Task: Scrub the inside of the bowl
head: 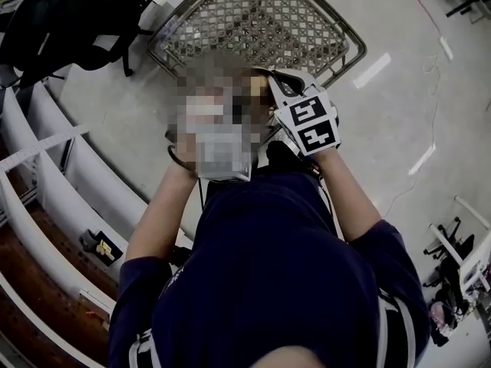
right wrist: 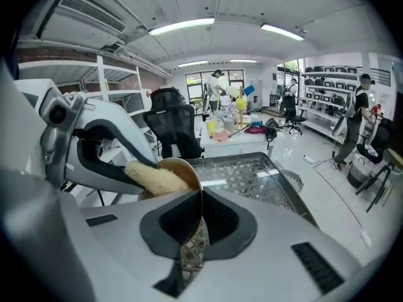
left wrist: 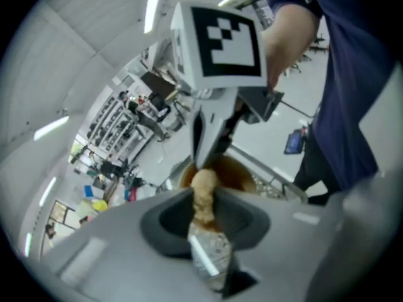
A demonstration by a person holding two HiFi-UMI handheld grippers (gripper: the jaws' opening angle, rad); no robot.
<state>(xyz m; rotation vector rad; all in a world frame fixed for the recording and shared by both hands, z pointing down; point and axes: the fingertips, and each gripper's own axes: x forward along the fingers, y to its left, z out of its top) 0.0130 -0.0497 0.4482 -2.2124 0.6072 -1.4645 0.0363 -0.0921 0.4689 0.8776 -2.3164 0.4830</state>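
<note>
A brown bowl (right wrist: 179, 168) is held up in the air by its thin rim, with my right gripper (right wrist: 200, 197) shut on that rim. My left gripper (left wrist: 203, 206) is shut on a tan scrubber (left wrist: 203, 190), whose tip lies inside the bowl (left wrist: 239, 172). In the right gripper view the left gripper (right wrist: 135, 168) reaches in from the left and presses the scrubber (right wrist: 154, 178) against the bowl's inner wall. The right gripper's marker cube (head: 311, 121) shows in the head view; a mosaic patch hides the left gripper and most of the bowl there.
A metal mesh basket (head: 253, 18) lies below and ahead of the grippers. White shelving (head: 46, 175) runs along the left. A black office chair (right wrist: 173, 128) stands beyond the basket. People (right wrist: 356, 124) stand far off to the right.
</note>
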